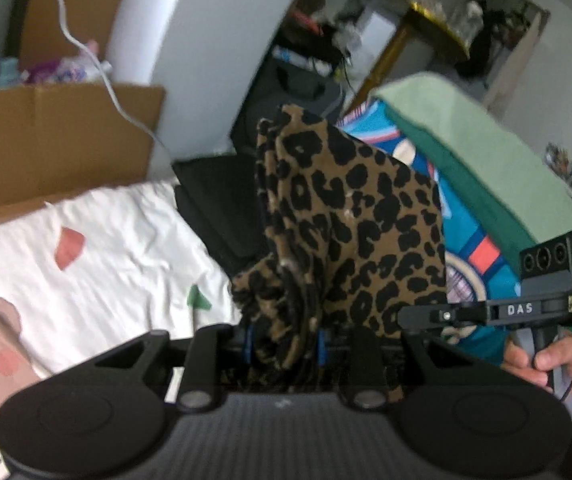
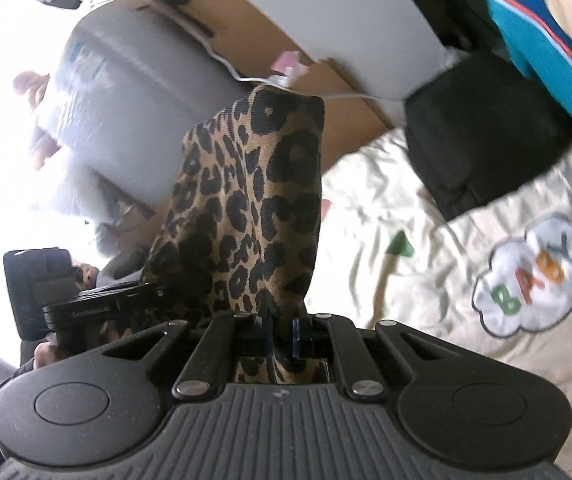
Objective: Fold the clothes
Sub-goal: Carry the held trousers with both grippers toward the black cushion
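Both tools grip the brown leopard-print fabric garment — the left tool and right tool clamped on bunched edges. It hangs lifted above the white printed bed sheet, tools side by side — a hand holding the right handle.

— What lies underneath?
— A bed with a white sheet printed with a bear, small coloured shapes and a cloud reading "BABY".
— And behind it?
— A brown cardboard box, a white cable trailing over it, and a pale wall. A black bag sits at the sheet's edge.
— The light?
— Bright glare floods the left of the right wrist view. Farther off stands a gold-trimmed table.
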### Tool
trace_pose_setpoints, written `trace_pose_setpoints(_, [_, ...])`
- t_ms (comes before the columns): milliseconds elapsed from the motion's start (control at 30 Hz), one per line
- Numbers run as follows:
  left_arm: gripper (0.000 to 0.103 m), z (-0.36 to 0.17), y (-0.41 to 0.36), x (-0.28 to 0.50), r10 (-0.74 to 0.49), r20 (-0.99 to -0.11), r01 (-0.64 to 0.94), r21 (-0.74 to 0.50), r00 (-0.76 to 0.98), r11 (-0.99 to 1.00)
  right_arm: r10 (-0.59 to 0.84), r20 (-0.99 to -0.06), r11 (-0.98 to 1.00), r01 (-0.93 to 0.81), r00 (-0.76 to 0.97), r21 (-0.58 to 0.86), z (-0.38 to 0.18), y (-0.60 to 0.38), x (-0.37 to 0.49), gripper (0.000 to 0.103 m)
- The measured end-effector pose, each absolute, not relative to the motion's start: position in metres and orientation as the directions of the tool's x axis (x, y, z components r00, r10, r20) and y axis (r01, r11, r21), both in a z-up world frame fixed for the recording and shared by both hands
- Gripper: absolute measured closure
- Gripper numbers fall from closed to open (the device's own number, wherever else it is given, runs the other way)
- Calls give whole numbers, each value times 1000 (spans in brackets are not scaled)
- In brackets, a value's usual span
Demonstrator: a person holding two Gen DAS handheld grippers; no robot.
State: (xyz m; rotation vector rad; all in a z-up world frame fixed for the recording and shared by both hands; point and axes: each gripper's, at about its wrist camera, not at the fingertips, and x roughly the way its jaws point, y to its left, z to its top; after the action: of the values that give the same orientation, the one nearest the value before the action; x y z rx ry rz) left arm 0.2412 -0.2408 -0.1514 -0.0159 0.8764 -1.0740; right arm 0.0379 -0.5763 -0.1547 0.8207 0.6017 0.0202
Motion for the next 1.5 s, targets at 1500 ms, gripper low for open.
trace_pose_setpoints(1500, [74, -74, -187, 193, -774, -488, 683, -402, 404, 610, 255, -506, 897, -6, 824, 442, -22, -514, 70, 96])
